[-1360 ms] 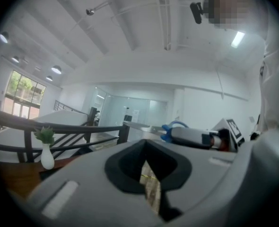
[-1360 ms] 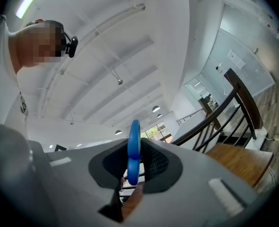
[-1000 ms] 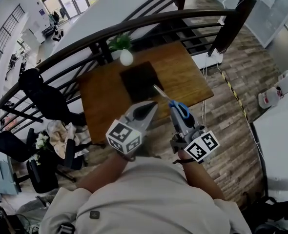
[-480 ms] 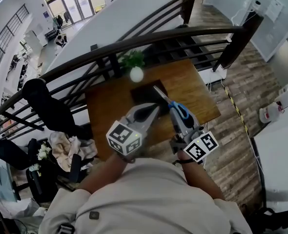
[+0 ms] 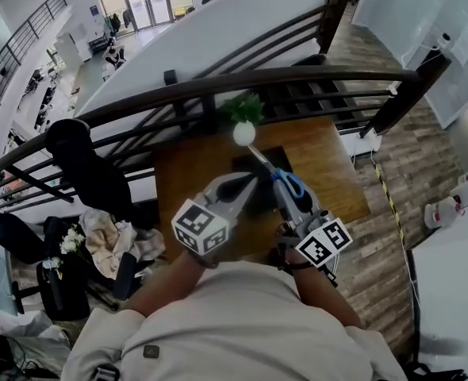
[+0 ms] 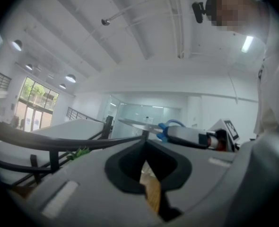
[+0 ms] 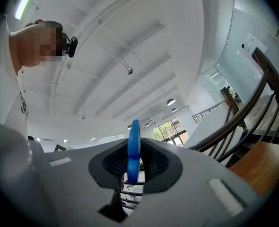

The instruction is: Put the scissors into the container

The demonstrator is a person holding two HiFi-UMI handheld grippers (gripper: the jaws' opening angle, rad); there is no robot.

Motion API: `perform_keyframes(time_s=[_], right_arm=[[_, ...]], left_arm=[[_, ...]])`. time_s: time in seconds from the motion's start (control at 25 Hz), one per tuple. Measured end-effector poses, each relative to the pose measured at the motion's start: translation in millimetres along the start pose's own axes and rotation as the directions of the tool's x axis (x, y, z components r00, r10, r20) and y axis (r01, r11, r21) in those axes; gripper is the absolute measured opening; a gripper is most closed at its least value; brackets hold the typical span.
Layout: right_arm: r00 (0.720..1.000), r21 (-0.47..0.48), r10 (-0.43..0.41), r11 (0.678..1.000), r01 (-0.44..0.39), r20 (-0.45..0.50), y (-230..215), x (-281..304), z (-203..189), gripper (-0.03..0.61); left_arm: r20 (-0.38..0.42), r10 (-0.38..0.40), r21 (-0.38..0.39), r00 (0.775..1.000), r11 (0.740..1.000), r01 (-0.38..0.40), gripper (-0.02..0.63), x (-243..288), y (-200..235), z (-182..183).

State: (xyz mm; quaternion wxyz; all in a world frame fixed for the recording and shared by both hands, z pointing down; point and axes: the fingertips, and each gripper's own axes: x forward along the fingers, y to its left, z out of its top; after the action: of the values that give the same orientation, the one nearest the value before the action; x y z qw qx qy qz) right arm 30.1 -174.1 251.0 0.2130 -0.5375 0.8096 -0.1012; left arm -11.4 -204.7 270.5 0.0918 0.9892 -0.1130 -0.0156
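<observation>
Right gripper pinching scissors by blue handle. Long axis runs away from me, blade tips up-left in head view, handle end nearest me. Scissors held in air, overlapping black container in head view. Count: one scissors, one container, on wooden table. Left gripper pressed together, nothing between jaws. Both grippers side by side ahead of chest, pointing away, right tilted slightly up.

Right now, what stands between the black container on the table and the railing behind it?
A white vase holding a green plant stands on the table, between the black container and the railing. The head view shows it.
</observation>
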Motion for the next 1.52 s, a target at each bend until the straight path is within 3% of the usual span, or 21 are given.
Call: perform_keyframes(time_s=[0.4,0.88,1.52], right_arm=[[0.994,0.013,0.096,0.995,-0.096,-0.054,-19,45,-13,0.057],[0.976,0.049,0.202,0.979,-0.198,-0.087,-63,56,14,0.057],[0.905,0.130,0.396,0.916,-0.379,-0.153,-105,47,37,0.057]], left_arm=[[-0.002,0.114,-0.010,0.993,0.993,-0.114,0.003,4,49,-3],[0.036,0.223,-0.023,0.974,0.975,-0.223,0.003,44,55,7],[0.092,0.434,-0.053,0.896,0.901,-0.431,0.003,82,41,6]])
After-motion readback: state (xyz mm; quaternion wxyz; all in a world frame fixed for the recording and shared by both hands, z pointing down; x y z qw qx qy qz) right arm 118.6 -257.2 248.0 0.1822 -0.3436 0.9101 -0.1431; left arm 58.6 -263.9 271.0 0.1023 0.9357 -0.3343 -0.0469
